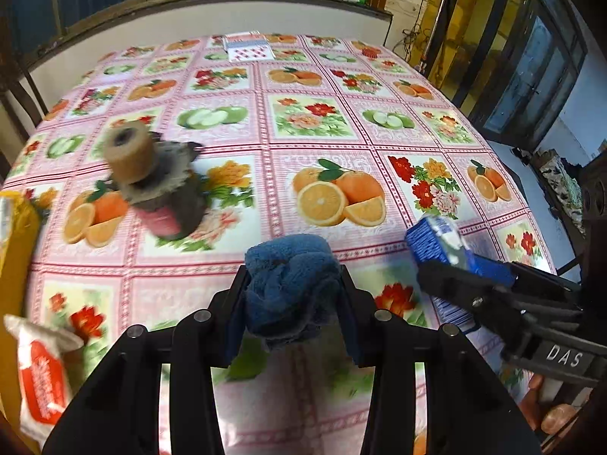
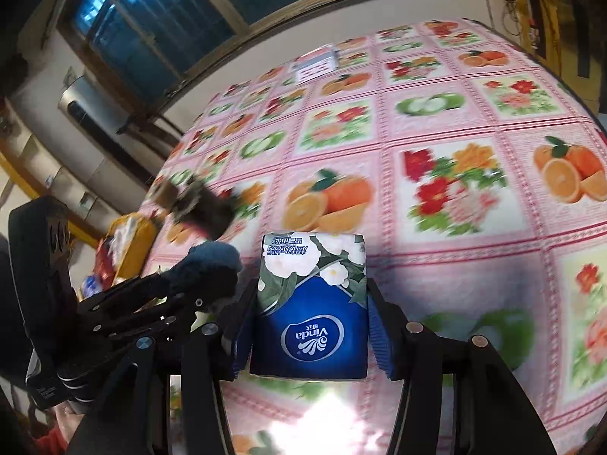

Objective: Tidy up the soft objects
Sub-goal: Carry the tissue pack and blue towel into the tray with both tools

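Note:
My left gripper [image 1: 294, 284] is shut on a bunched blue fleece cloth [image 1: 290, 276], held above the near part of the table. My right gripper [image 2: 311, 303] is shut on a blue Vinda tissue pack [image 2: 311, 311] with white flowers printed on it. In the left wrist view that tissue pack [image 1: 436, 240] shows at the right, clamped in the right gripper [image 1: 447, 261]. The right wrist view shows the blue cloth [image 2: 206, 269] to the left, in the left gripper [image 2: 182, 284]. Both held things hang side by side over the tablecloth.
A brown and grey plush toy [image 1: 151, 178] lies on the fruit-print tablecloth [image 1: 326, 144] at the left. A yellow bag [image 1: 15, 250] and a white-and-red packet [image 1: 41, 375] sit at the left edge. A deck of cards [image 1: 248, 47] lies at the far side.

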Available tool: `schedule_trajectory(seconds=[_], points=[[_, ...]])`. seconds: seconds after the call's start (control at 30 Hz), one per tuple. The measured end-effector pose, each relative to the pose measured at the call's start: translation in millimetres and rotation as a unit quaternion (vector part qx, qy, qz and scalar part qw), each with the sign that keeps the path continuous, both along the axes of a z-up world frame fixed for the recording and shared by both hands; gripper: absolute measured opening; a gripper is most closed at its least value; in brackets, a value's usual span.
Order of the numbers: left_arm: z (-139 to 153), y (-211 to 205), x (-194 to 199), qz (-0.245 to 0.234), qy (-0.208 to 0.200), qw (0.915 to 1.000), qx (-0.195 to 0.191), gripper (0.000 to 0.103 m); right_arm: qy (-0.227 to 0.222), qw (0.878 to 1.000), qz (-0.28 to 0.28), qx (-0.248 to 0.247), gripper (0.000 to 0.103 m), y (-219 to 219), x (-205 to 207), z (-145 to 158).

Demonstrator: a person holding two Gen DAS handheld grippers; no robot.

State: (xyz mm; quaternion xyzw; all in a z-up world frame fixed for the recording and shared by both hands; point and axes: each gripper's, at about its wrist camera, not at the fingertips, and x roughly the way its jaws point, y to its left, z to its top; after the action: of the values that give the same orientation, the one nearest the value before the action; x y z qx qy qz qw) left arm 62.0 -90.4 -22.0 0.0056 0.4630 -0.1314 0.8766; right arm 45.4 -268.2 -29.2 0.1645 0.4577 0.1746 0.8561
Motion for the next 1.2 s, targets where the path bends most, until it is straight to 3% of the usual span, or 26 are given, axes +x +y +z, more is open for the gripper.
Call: schedule_trajectory(seconds=[0.3,0.47,0.67,0.93,1.03,1.2], points=[[24.1,75.2,-36.0,0.053,-0.049,0.9974,0.002,0.04,-0.034,0.997,0.067,0.006,0.054,91.3,-17.2,30.0],[35.4,134.2,-49.6,0.112,-0.076,0.9908,0.009,0.04,-0.045,0.992,0.121,0.006,0.054,157.2,-13.9,43.8],[39.4,207.3,-54.4,0.177,-0.075,0.9813,-0.007,0.04,-0.05,0.984,0.173,0.014,0.054,240.0,2.4,53.3],[39.6,298.0,-60.2,0.27,-0.084,0.9591,0.002,0.04,-0.054,0.974,0.221,0.001,0.054,342.1,24.1,55.2],[34.7,324.5,-61.4,0.305,-0.089,0.9479,0.026,0.04,-0.059,0.972,0.228,-0.017,0.054,370.6,30.2,50.5],[24.7,357.1,-61.0,0.337,-0.082,0.9372,0.031,0.04,-0.055,0.971,0.227,-0.049,0.054,405.4,41.0,39.1]])
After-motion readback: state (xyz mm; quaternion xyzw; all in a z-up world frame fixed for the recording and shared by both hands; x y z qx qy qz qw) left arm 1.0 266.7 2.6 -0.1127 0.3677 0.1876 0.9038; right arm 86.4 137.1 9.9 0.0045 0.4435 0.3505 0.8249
